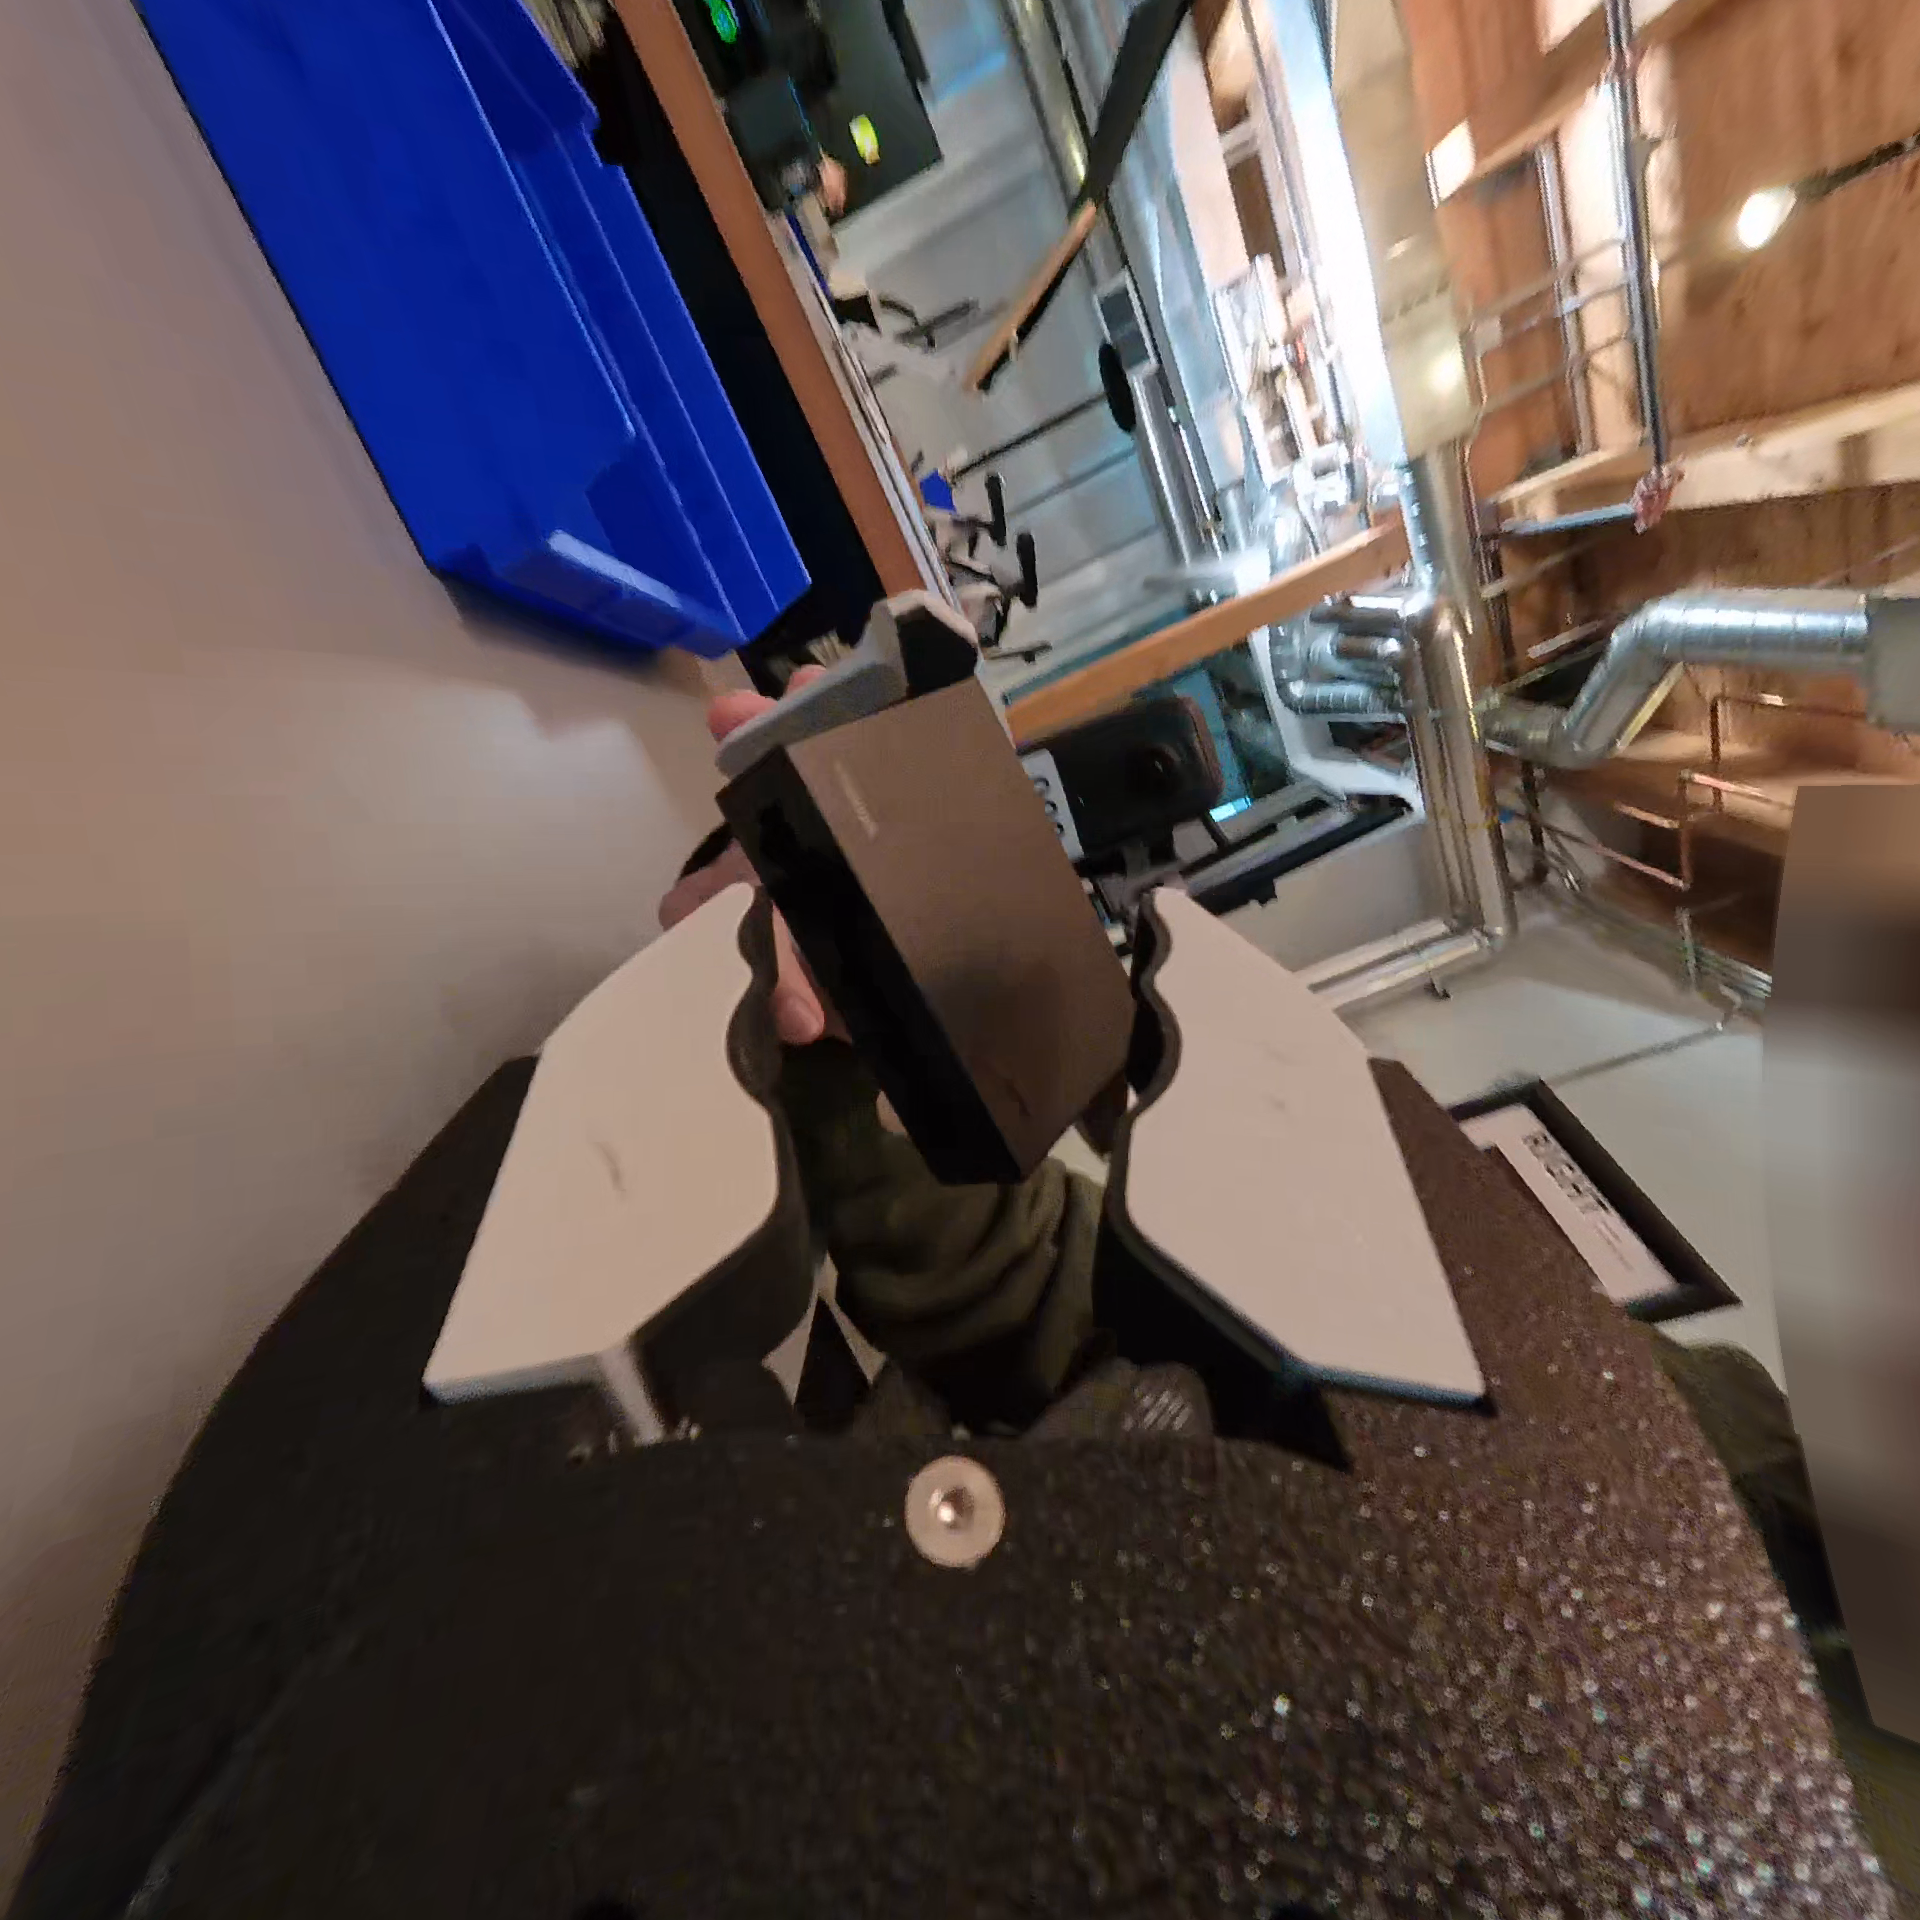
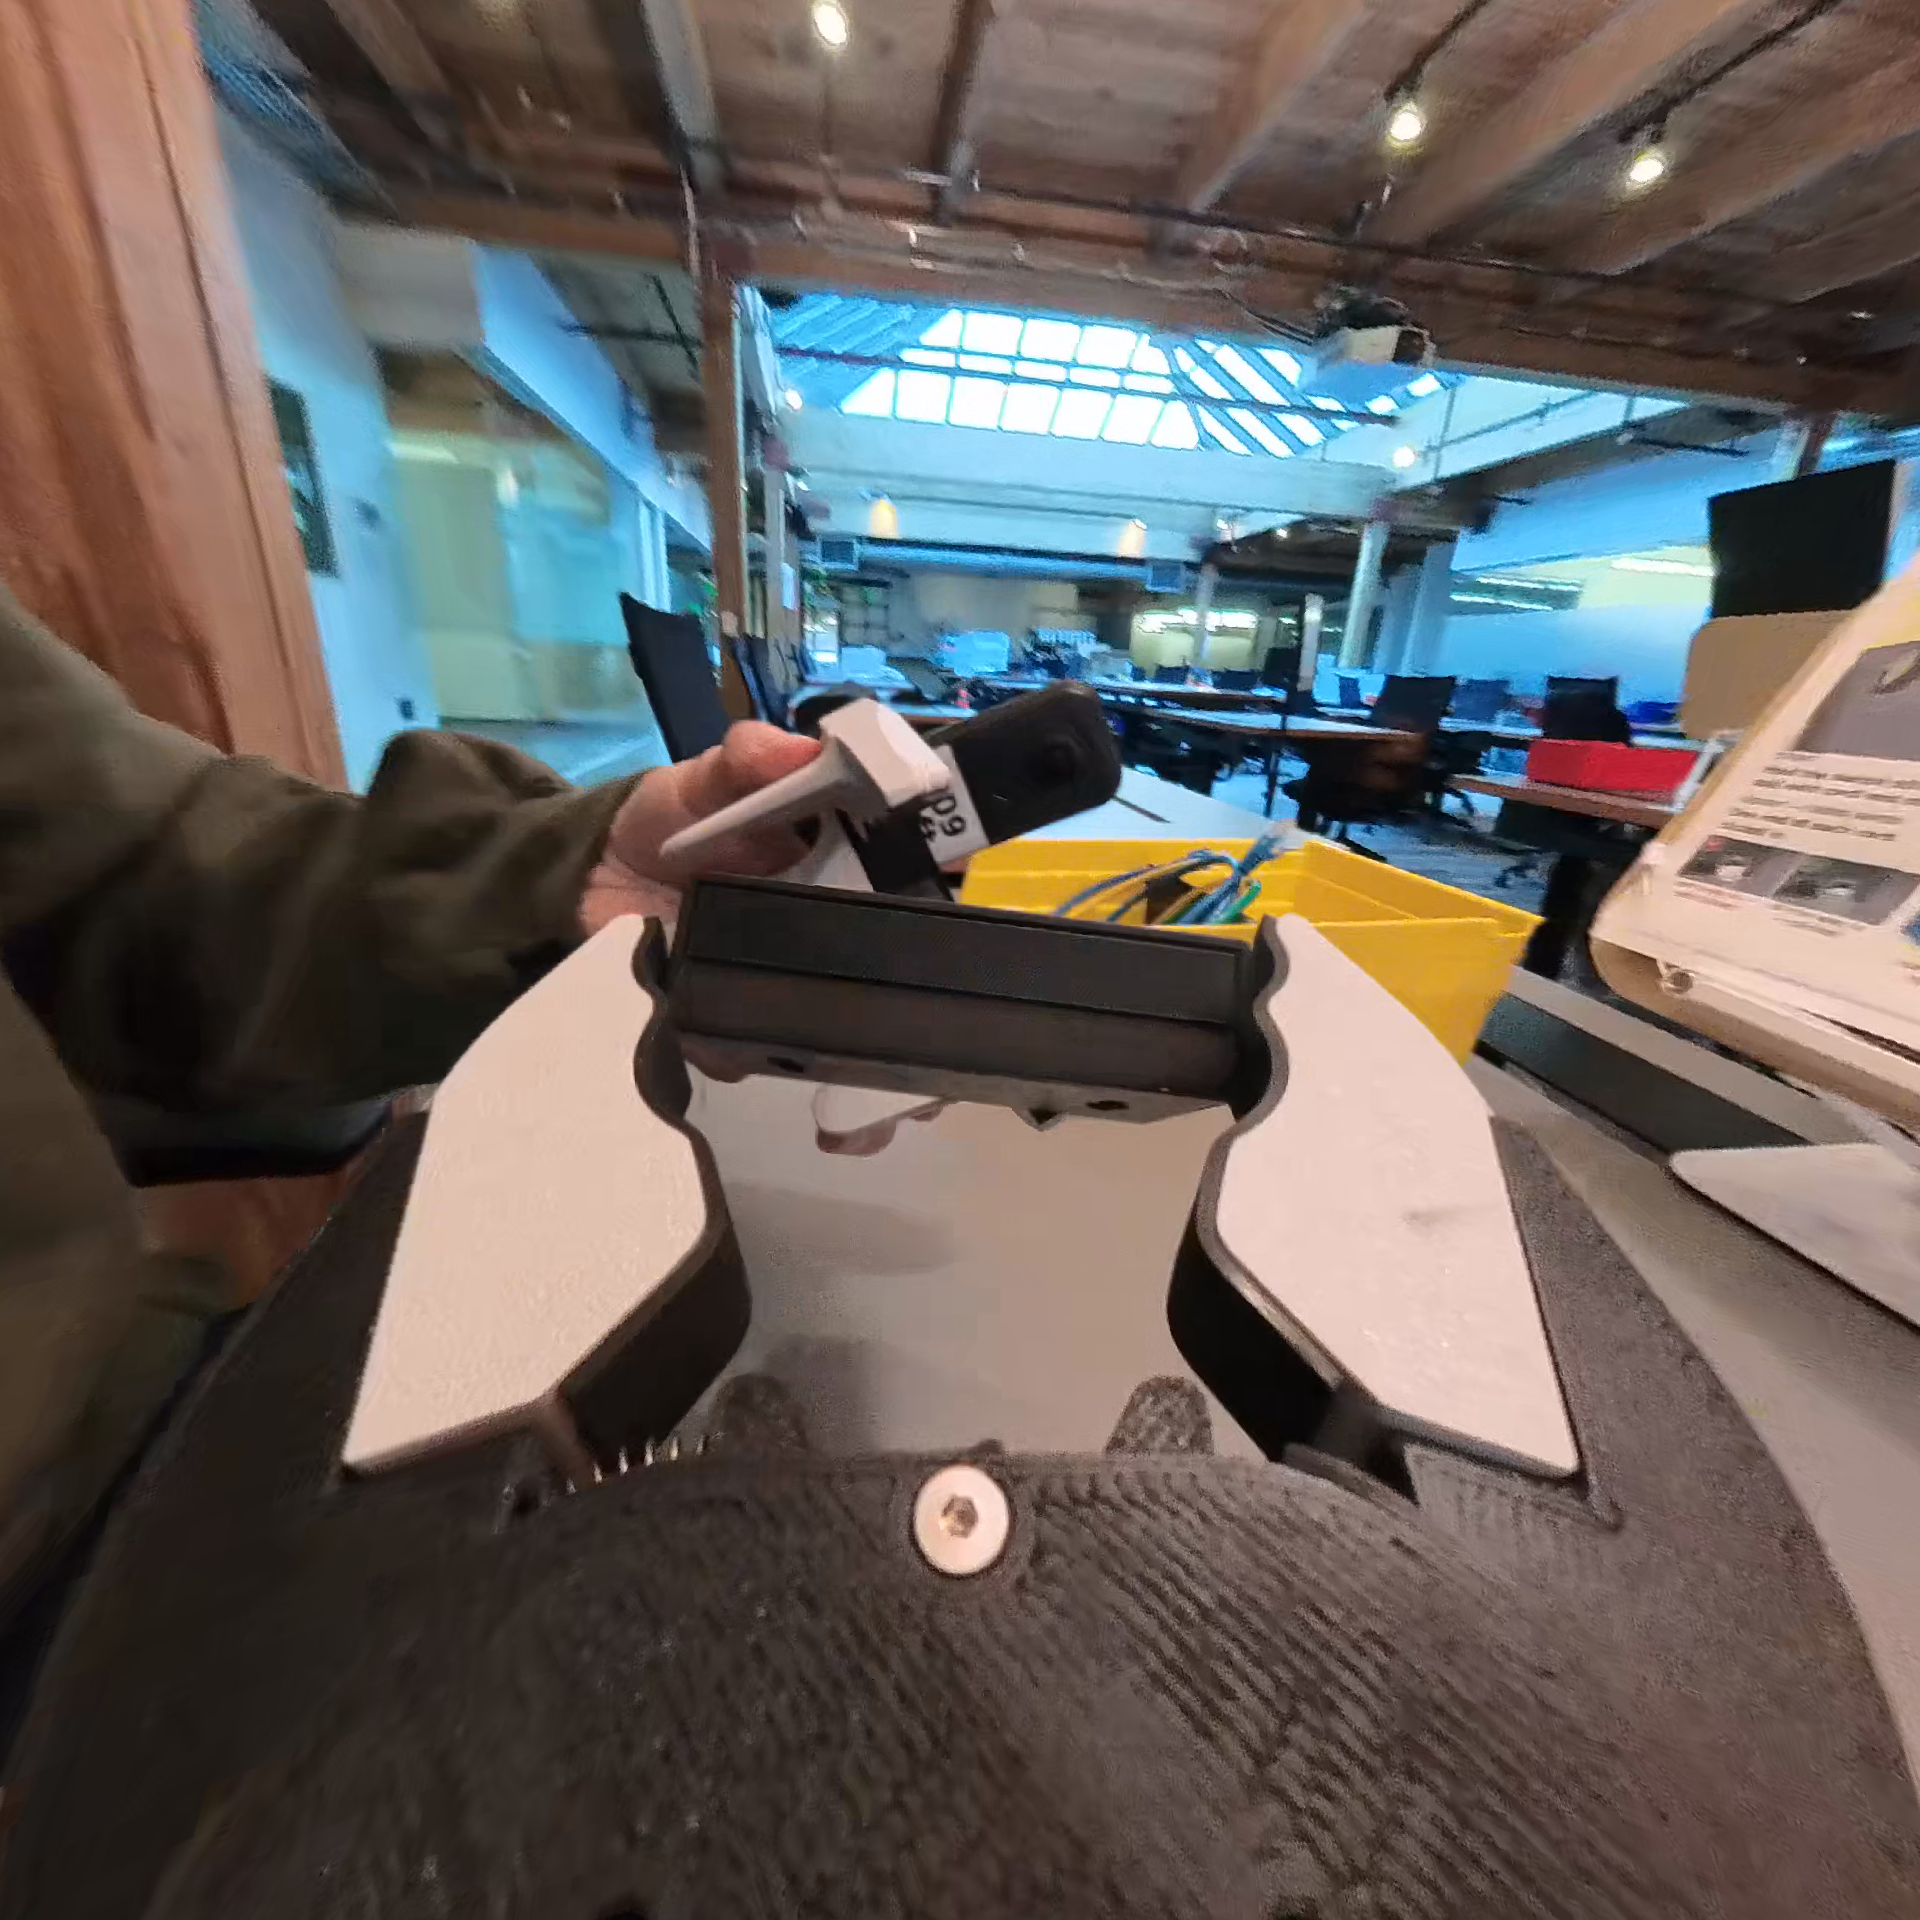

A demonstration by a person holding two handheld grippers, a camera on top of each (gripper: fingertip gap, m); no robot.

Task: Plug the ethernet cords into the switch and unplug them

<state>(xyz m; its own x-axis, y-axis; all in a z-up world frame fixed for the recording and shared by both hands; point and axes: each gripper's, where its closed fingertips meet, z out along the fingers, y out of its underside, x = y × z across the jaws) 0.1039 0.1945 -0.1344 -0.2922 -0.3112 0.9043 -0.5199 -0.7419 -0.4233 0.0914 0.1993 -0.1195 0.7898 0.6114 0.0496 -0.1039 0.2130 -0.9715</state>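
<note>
- The right gripper [image 2: 956, 997] clamps the black switch [image 2: 956, 987] by its two ends, lifted off the table [image 2: 1714, 1382].
- The left gripper [image 1: 945, 997] stands spread around the switch [image 1: 935, 935], one finger possibly touching.
- Behind the switch, blue cords [image 2: 1174, 883] lie in a yellow bin [image 2: 1382, 935].

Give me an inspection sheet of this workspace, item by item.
Surface: pale table.
Job's things: dark switch, no cord seen plugged in.
Clutter: blue bin; printed sheet on a stand.
Grippers: right gripper shut on the switch's ends; left gripper open, fingers astride the switch.
Cables: blue and green cords in a yellow bin.
Surroundings: open office, desks, chairs, skylight.
</note>
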